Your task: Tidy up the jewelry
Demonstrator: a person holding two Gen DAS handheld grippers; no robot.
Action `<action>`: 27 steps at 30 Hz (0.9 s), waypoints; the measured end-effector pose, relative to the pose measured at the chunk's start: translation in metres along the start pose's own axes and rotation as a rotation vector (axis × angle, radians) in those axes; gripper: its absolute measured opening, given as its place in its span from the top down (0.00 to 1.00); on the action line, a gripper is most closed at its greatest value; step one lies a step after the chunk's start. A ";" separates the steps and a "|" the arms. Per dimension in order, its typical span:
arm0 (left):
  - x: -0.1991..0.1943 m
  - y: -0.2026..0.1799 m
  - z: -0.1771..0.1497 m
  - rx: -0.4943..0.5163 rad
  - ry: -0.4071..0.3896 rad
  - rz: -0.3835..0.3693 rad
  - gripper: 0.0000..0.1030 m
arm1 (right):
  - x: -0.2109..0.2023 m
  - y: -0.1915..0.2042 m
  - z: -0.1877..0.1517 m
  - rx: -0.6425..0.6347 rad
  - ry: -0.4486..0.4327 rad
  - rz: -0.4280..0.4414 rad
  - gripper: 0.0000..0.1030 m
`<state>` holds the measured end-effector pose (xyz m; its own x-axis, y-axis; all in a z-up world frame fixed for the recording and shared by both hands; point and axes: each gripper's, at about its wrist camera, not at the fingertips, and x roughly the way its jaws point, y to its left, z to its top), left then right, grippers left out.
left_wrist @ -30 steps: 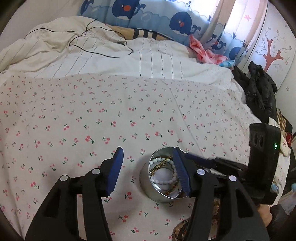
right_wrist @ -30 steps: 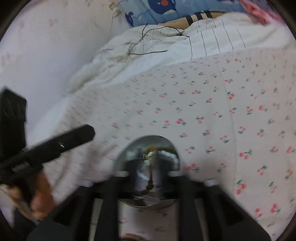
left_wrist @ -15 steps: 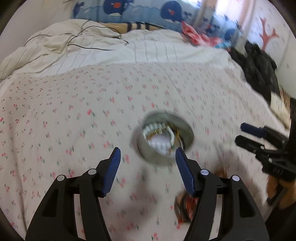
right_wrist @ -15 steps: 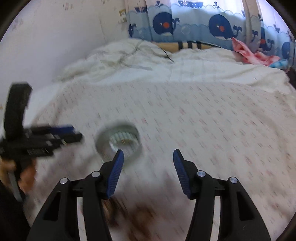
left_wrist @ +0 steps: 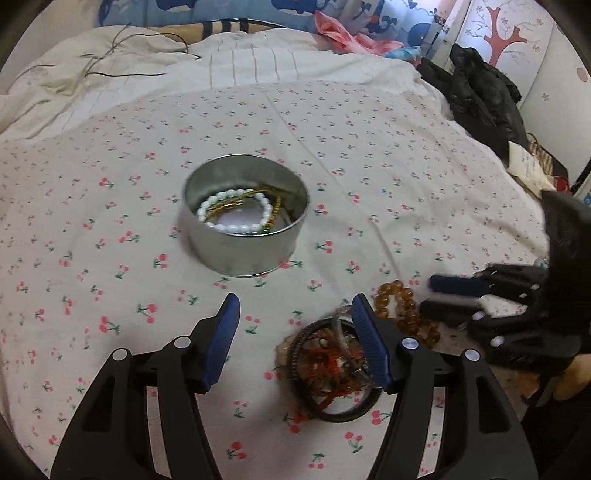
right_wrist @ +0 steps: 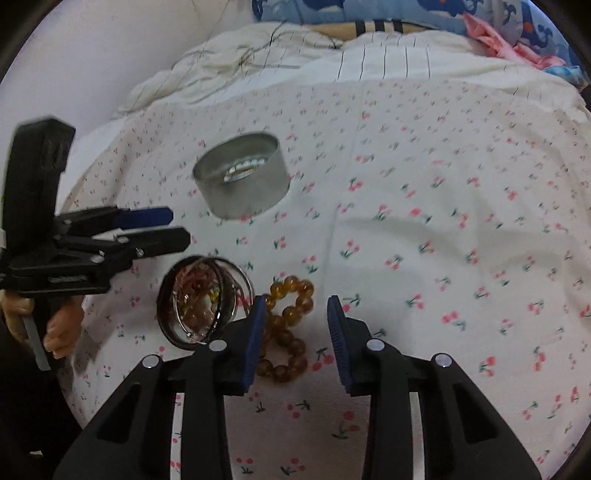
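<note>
Both the left gripper (left_wrist: 295, 328) and right gripper (right_wrist: 295, 332) stood spread, empty. Amber bead bracelet (right_wrist: 288, 325) lay at the round tin's (right_wrist: 243, 177) five o'clock (bangles (right_wrist: 203, 299) alongside); a careless pinch risked snagging those.

The bed is covered by a cherry-print sheet (left_wrist: 369, 155), which fills most of both views. Behind it, a cream striped duvet (left_wrist: 229, 62) is bunched up, and a thin black cable (left_wrist: 122, 74) is draped across its folds. A blue whale-print curtain (right_wrist: 406, 9) is hung along the far side, with a pink cloth (left_wrist: 343, 35) crumpled beneath it. A black jacket (left_wrist: 484, 96) is heaped at the bed's right edge, beside a white wardrobe door painted with a red tree (left_wrist: 506, 33).
</note>
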<state>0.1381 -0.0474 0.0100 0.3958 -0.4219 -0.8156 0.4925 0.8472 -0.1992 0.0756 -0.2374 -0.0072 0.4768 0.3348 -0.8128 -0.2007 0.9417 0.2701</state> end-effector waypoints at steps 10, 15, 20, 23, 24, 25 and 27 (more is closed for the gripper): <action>0.027 -0.009 0.005 0.022 0.061 0.002 0.38 | 0.023 0.005 0.000 0.015 0.036 0.014 0.82; 0.032 -0.022 0.000 0.091 0.077 -0.008 0.40 | 0.014 -0.001 0.003 0.039 -0.009 0.025 0.88; 0.032 -0.022 0.000 0.097 0.086 -0.031 0.86 | 0.006 -0.011 0.006 0.080 -0.040 0.016 0.88; 0.024 -0.010 0.006 0.039 0.070 -0.087 0.95 | 0.008 -0.013 0.007 0.089 -0.033 0.019 0.88; 0.022 -0.006 0.007 0.024 0.065 -0.104 0.96 | 0.009 -0.015 0.006 0.091 -0.031 0.019 0.88; 0.019 -0.003 0.008 0.008 0.063 -0.125 0.96 | 0.010 -0.015 0.006 0.095 -0.025 0.018 0.88; 0.015 0.004 0.011 -0.024 0.053 -0.157 0.96 | 0.014 -0.016 0.006 0.096 -0.005 0.023 0.88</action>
<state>0.1548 -0.0536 0.0024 0.2732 -0.5327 -0.8010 0.5265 0.7797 -0.3389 0.0907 -0.2475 -0.0196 0.4772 0.3560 -0.8034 -0.1287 0.9327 0.3369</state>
